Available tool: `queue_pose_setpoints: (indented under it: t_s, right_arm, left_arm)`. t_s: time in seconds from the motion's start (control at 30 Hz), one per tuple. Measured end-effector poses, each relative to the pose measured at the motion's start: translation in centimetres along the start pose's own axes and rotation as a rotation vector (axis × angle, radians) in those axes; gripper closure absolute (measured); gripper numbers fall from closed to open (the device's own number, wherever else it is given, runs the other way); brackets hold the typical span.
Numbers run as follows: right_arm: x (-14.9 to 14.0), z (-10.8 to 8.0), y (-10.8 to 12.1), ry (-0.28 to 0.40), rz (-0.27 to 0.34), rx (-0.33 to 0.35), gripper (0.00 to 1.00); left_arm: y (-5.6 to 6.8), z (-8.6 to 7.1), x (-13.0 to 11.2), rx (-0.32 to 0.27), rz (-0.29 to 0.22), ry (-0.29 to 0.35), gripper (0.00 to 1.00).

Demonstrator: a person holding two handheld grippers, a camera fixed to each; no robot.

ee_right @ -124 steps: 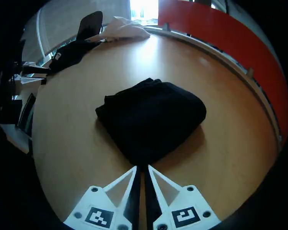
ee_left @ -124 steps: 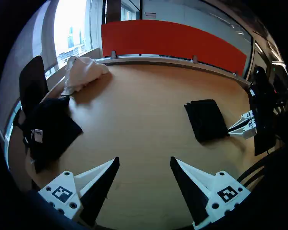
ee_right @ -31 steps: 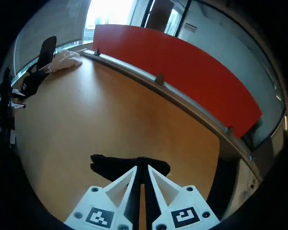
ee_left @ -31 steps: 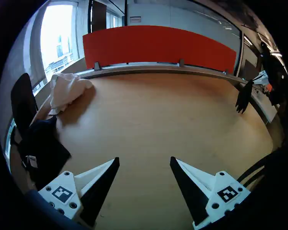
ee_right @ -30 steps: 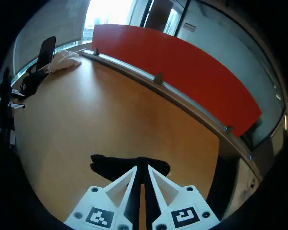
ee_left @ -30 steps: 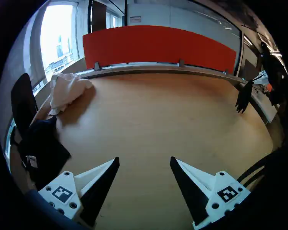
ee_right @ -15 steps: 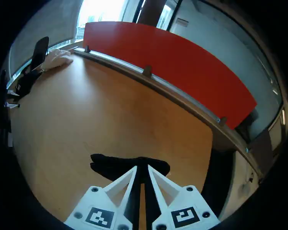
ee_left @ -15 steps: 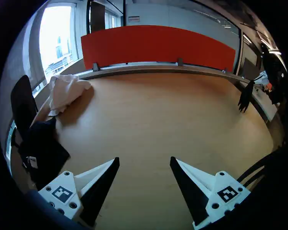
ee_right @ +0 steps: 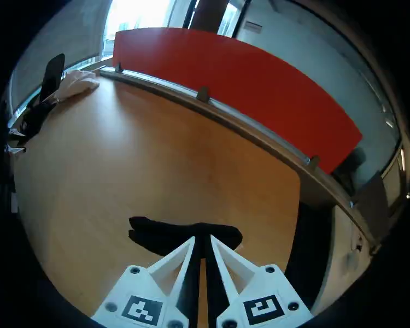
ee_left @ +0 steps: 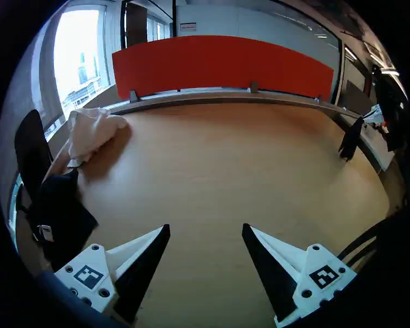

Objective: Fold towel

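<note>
The fingers of our right gripper (ee_right: 203, 239) are drawn narrow, both pressed on a bunch of the black towel (ee_right: 156, 234), which spreads a little to either side of the tips and seems to hang free over the wooden table (ee_right: 123, 164). The fingers of our left gripper (ee_left: 205, 229) stand wide apart with nothing between them, low over the table on the near side of the red screen (ee_left: 221, 57), about opposite its middle. From there we see the towel (ee_left: 348, 143) as a limp dark strip dangling near the screen's right end, close to the table's edge. A white cloth (ee_left: 93, 128) lies by the screen's left end, and a dark bundle (ee_left: 60, 213) sits farther out from that end. We judge the hold a risky one. It takes only a small pinch, so the cloth could slide out under its own weight, and any folds may fall open while it hangs. So near the edge, a slip could send it to the floor, and our left gripper is well apart from it, too far to steady it.
</note>
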State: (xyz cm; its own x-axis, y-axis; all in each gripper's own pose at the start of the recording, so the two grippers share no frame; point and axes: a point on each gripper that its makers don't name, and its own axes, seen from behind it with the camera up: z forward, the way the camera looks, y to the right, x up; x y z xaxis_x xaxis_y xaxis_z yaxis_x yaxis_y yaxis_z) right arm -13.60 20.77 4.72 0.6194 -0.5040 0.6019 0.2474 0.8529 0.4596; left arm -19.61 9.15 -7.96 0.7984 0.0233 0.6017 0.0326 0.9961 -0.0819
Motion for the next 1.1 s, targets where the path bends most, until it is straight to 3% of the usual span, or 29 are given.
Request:
queue_pose_setpoints:
  t_s: [0.47,1.1]
  right_arm:
    - [-7.8,-1.2,0.7,-0.092,0.081,-0.035,0.95]
    - [-17.5,-1.4,1.1,-0.254,0.187,-0.075,0.95]
  left_arm:
    - [0.9,0.0,0.2,-0.009,0.020,-0.007,0.02]
    - [0.8,-0.1,0.1,0.000,0.037,-0.010,0.02]
